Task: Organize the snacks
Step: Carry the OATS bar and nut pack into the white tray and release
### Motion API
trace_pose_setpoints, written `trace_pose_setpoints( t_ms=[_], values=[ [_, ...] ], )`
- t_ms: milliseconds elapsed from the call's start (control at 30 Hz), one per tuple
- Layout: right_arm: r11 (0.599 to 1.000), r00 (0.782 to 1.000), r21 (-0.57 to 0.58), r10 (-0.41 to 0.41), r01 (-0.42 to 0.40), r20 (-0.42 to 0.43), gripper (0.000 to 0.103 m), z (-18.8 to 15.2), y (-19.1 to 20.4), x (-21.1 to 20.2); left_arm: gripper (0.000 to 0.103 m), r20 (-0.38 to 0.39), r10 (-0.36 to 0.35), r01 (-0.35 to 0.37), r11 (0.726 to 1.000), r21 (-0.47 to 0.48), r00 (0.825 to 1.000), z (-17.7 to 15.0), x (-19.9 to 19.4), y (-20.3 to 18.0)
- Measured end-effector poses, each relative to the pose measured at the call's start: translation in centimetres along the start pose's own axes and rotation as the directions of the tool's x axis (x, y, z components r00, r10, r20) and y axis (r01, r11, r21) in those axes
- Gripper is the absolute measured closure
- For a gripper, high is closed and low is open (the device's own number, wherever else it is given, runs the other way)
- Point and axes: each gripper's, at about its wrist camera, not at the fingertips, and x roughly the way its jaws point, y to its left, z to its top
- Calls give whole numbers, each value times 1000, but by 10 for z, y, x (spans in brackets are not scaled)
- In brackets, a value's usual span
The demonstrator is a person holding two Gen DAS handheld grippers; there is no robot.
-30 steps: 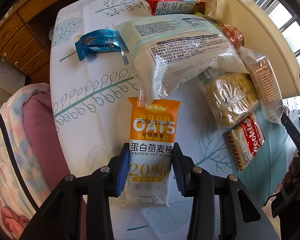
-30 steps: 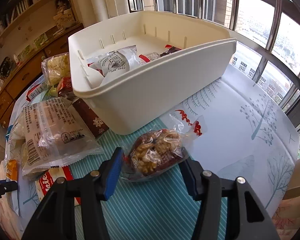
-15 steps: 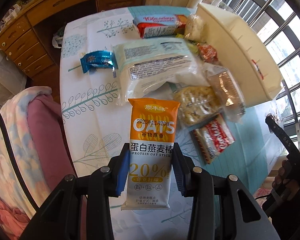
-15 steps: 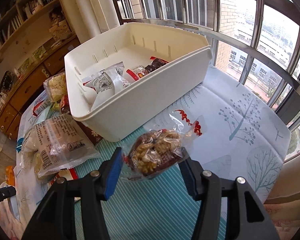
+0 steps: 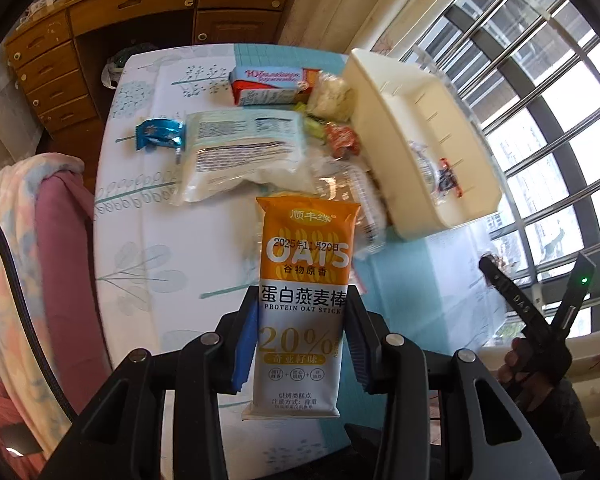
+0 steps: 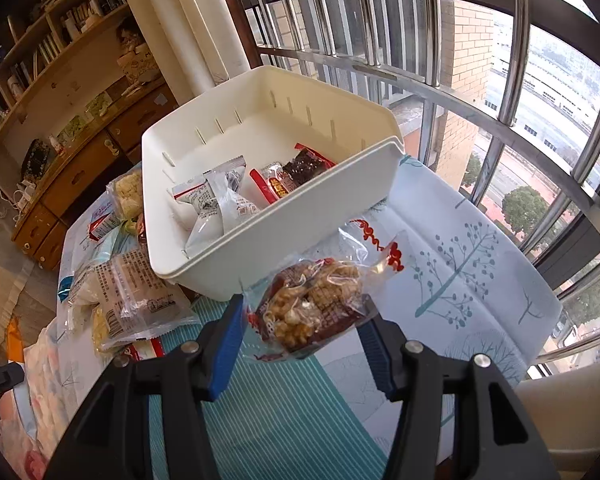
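Observation:
My left gripper [image 5: 300,344] is shut on an orange and white oat bar [image 5: 305,296], held upright high above the table. My right gripper [image 6: 302,340] is shut on a clear bag of nut snack [image 6: 316,308], lifted just in front of the white bin [image 6: 300,224]. That bin [image 5: 416,160] holds several small packets, white ones [image 6: 216,204] and a red and brown one [image 6: 292,176]. In the left wrist view the right gripper's fingers [image 5: 512,300] show at the far right, held by a person's hand [image 5: 536,368].
Loose snacks lie left of the bin on the leaf-print tablecloth [image 5: 148,240]: a large white bag [image 5: 244,152], a blue packet [image 5: 160,134], a red and blue box [image 5: 272,84]. A pink padded chair [image 5: 56,264] stands at the table's left. Window bars [image 6: 420,20] run behind the bin.
Both grippers have risen with their snacks still held. The table and bin look smaller and farther below, and more of the bin's inside shows in the right wrist view.

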Motion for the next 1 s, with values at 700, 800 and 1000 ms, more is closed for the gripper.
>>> trace_pose_setpoints(
  t_ms=[700,800,1000],
  values=[
    [931,983,-315,173,-184,-63,47,84,-24,3,64,215,-157,178,980,-84,964,22,9,-138],
    [905,981,-380,180,-192,-67,47,94,-27,8,64,246,-172,204,973,-108,954,27,19,-152],
    [852,978,-482,201,-204,-59,47,118,-32,16,63,284,-171,217,966,-138,943,46,42,-176]
  ],
)
